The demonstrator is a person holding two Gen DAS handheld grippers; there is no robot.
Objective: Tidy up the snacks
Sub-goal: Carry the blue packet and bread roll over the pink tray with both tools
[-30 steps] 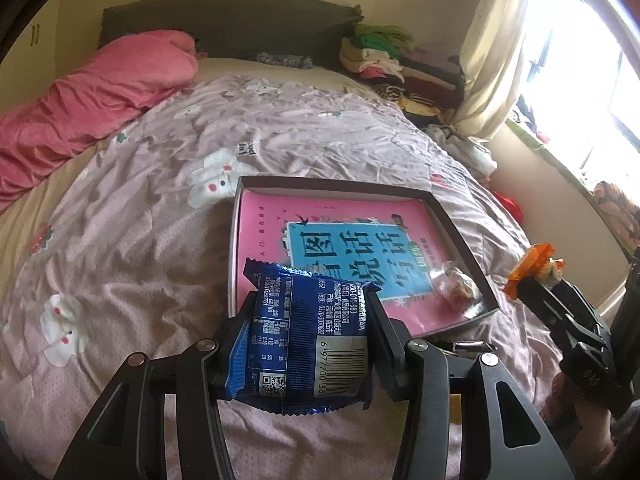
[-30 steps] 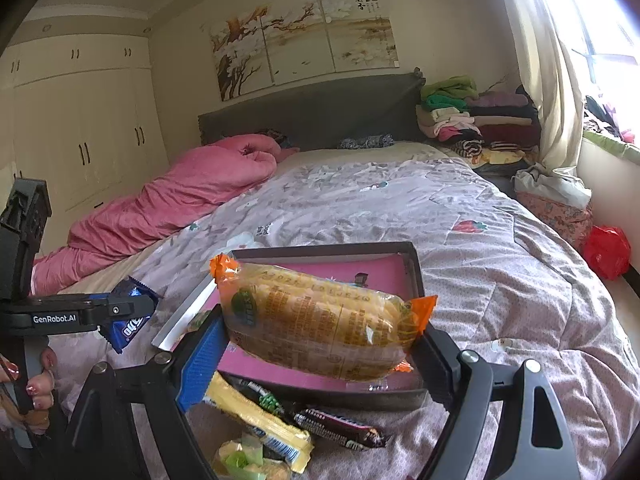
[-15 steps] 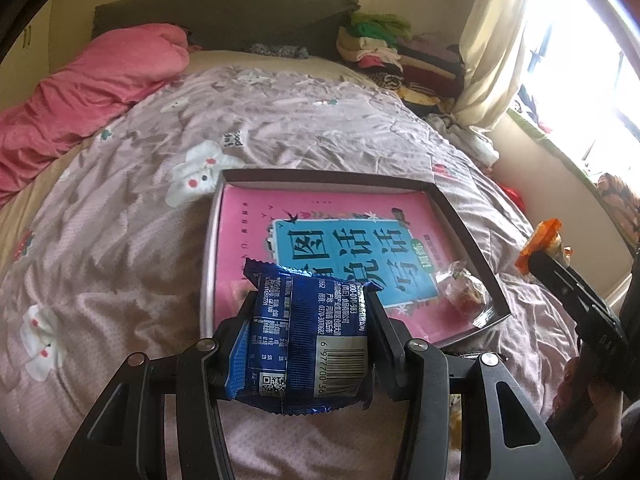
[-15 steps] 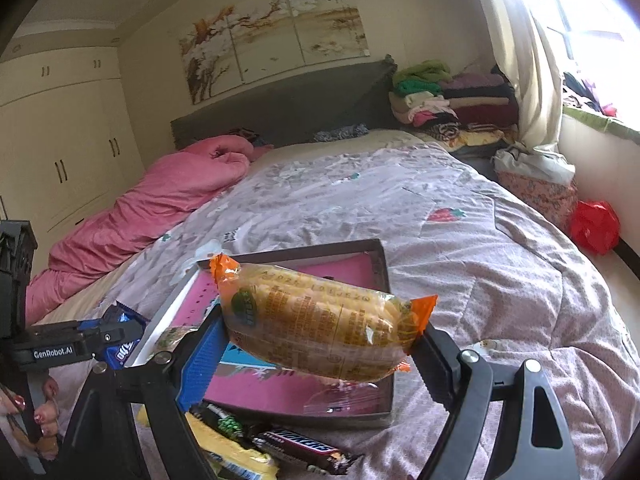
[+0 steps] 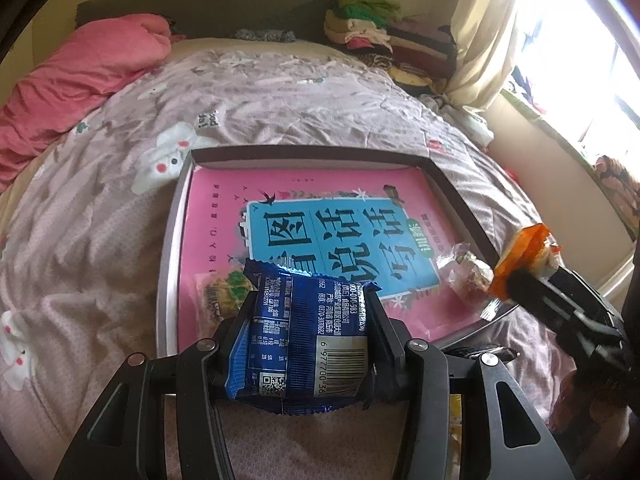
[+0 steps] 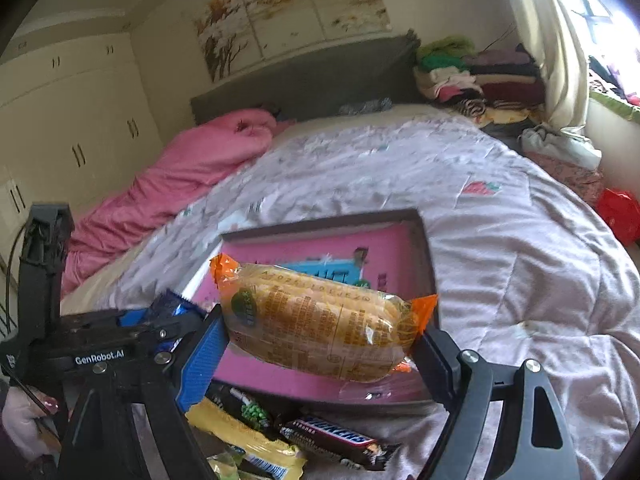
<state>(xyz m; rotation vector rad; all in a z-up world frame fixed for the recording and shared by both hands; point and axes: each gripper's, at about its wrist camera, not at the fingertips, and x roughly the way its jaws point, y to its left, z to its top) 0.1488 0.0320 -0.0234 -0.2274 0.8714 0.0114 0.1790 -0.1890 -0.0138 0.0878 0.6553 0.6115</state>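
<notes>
Bedroom setup, tray sitting on the bed. Left hand-held gripper clamps a blue snack pack, tray lying straight ahead and below it. Right hand-held gripper grips an orange cracker pack crosswise, just short of the tray's near edge.

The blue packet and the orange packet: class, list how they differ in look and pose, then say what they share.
The blue packet is opaque foil printed with a barcode; the orange packet is see-through with orange ends. The blue packet is short and squarish; the orange packet is long, spanning much wider tongs. The blue packet stands on end; the orange packet lies crosswise, tilted. Both are gripped in tongs above the tray.
</notes>
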